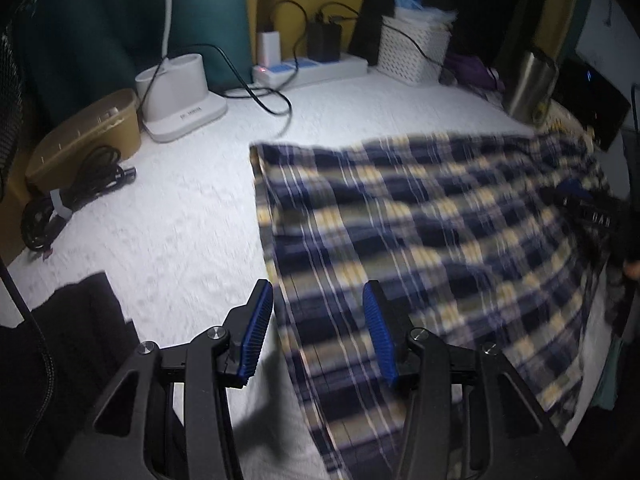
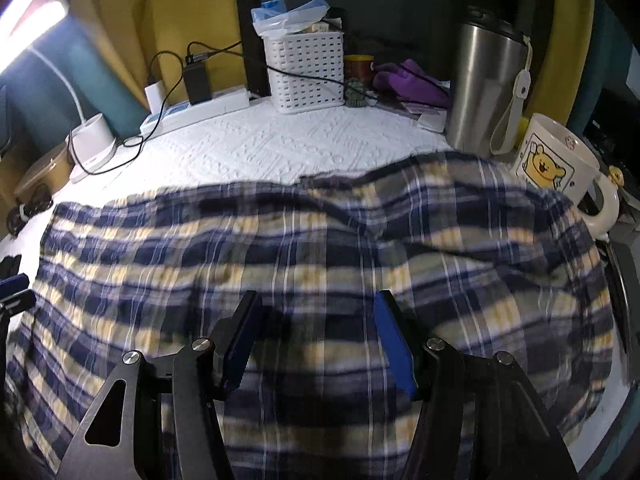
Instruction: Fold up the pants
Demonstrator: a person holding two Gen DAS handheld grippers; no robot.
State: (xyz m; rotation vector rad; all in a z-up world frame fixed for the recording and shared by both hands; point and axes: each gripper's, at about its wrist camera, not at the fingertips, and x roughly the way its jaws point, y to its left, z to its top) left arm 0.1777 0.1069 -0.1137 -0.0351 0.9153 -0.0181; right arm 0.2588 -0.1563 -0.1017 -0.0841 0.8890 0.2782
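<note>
Plaid pants (image 2: 320, 248), one pair, beneath two open claws.

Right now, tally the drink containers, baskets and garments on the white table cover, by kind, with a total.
Steel tumbler: 1
Cartoon mug: 1
White lattice basket: 1
Plaid pants: 1
Total: 4
</note>
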